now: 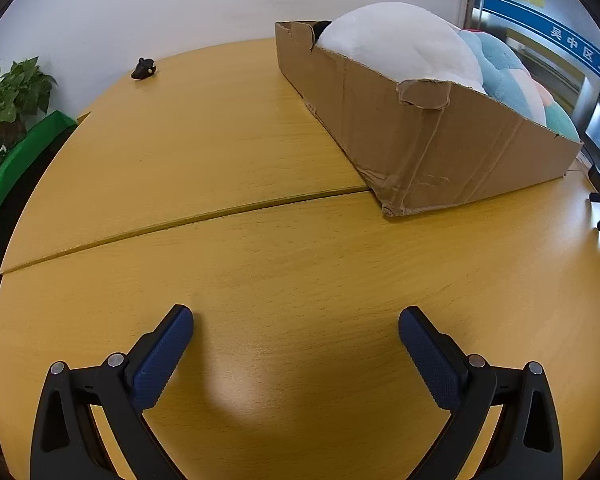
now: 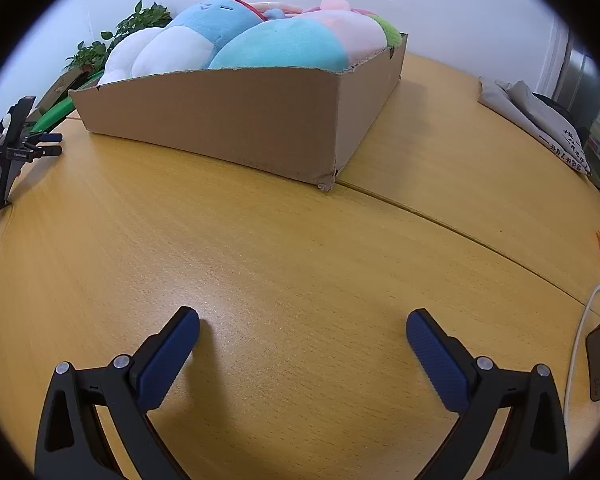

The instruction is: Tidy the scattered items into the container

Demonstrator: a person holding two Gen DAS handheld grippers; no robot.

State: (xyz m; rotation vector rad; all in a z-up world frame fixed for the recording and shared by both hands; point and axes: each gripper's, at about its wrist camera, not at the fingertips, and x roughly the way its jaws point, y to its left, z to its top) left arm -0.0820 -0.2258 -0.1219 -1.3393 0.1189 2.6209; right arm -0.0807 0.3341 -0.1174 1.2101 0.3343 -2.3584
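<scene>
Soft toys in the box, one small thing left out

A small dark toy (image 1: 143, 69) sat far off on the worktop (image 1: 260, 240), well apart from the cardboard box (image 1: 440, 148) packed with plush toys (image 1: 396, 40). The left gripper (image 1: 296, 316) and right gripper (image 2: 302, 319) were both spread wide, holding nothing. It looked best to reach slowly and pinch it gently.

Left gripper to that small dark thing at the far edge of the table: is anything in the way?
Nothing visible is. The left gripper is open and empty over bare wooden table, and the small dark object sits alone at the far left edge. The cardboard box, already full of plush toys, stands off to the right of that line.
</scene>
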